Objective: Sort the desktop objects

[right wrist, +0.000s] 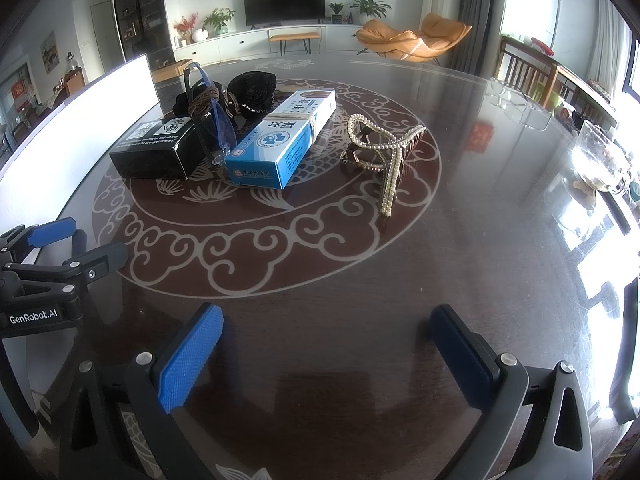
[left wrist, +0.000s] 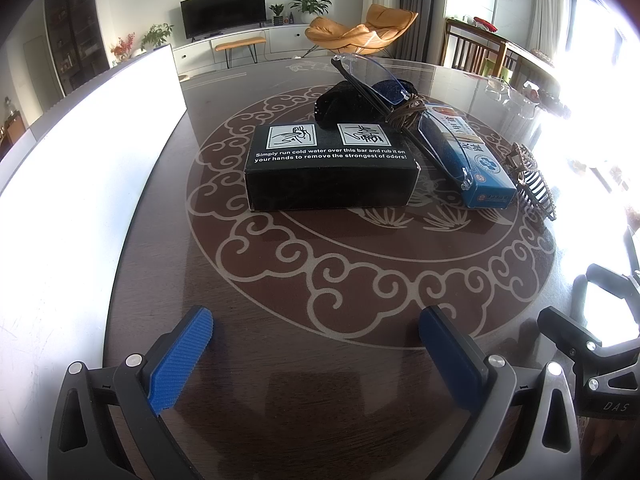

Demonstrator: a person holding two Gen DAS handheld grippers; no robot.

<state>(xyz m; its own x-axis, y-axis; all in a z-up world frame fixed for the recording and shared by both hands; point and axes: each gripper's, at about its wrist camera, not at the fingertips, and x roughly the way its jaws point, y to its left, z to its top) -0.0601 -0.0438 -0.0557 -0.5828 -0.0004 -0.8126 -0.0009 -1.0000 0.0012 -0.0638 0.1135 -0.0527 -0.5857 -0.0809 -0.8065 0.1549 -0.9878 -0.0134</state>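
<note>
Over on the far left there's a tall white board-like panel (left wrist: 92, 168) standing along the dark glossy round table (right wrist: 400, 264). Next comes the black cardboard box with white print (left wrist: 330, 172), then clear blue-tinted glasses (left wrist: 400, 112) propped across a blue and white medicine box (right wrist: 282, 140), and a pearl-studded hair claw (right wrist: 382, 152) just beside that. Left gripper (left wrist: 316, 340) and right gripper (right wrist: 326, 340) both hover near the table edge, fingers spread wide, gripping nothing.
</note>
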